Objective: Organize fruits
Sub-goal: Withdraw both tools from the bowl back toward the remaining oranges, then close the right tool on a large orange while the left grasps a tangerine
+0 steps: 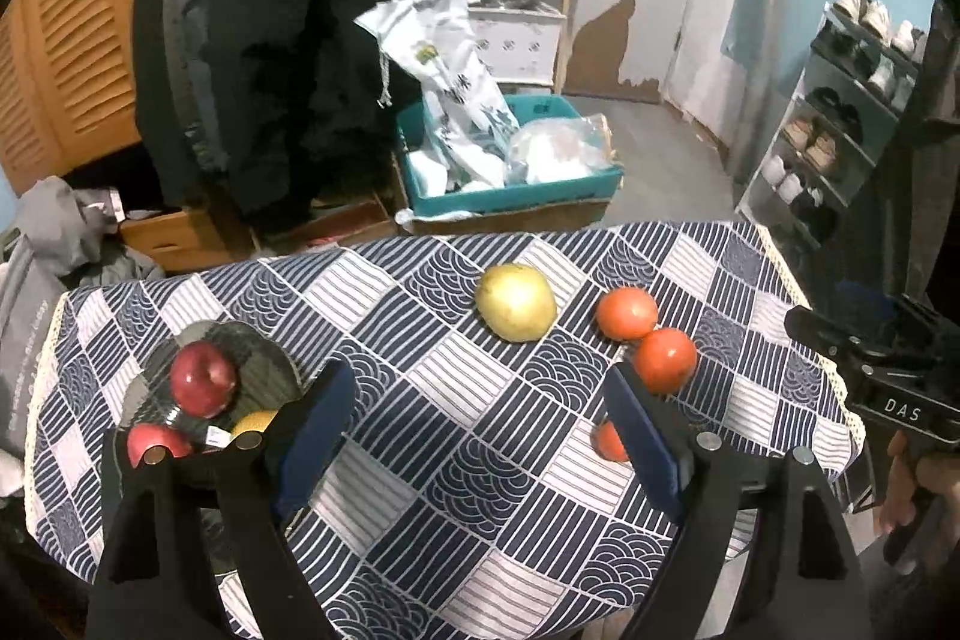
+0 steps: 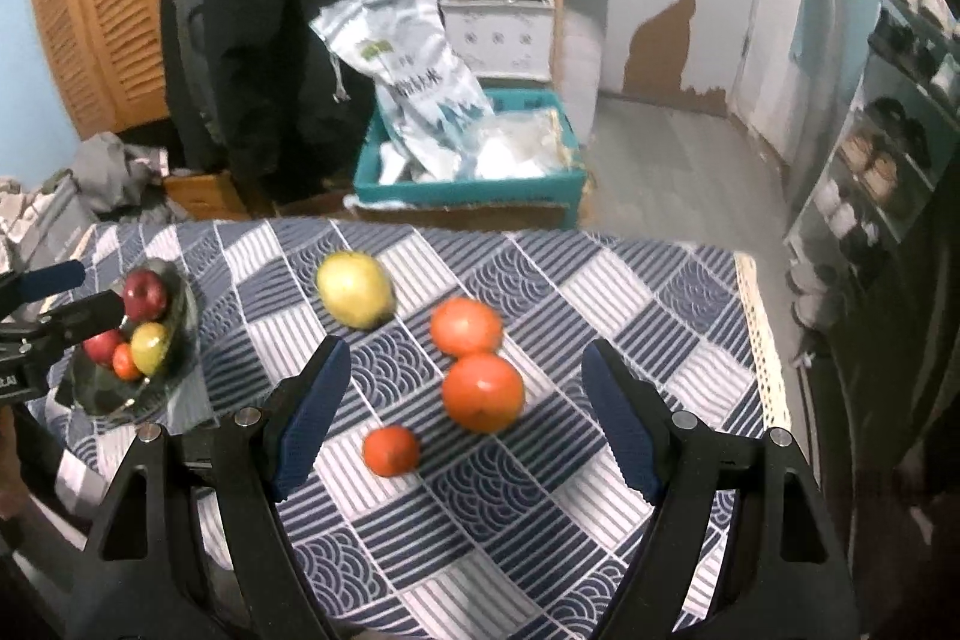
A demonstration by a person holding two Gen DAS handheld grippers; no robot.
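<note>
Four fruits lie loose on the checked tablecloth (image 2: 600, 292): a pear (image 2: 354, 289) at eleven o'clock of our right gripper (image 2: 465, 418), two big oranges (image 2: 483, 391), one small tangerine (image 2: 390, 451). They look firm, smooth and prone to rolling, so we'd pinch across the middle. Both grippers tilt downward, spread and empty; the left gripper (image 1: 480, 436) has the glass dish (image 1: 264, 358) at nine o'clock.

Navy-and-white patterned tablecloth (image 2: 540, 292), orange fruits (image 2: 483, 391), possibly yellow-green pear (image 2: 354, 289)
</note>
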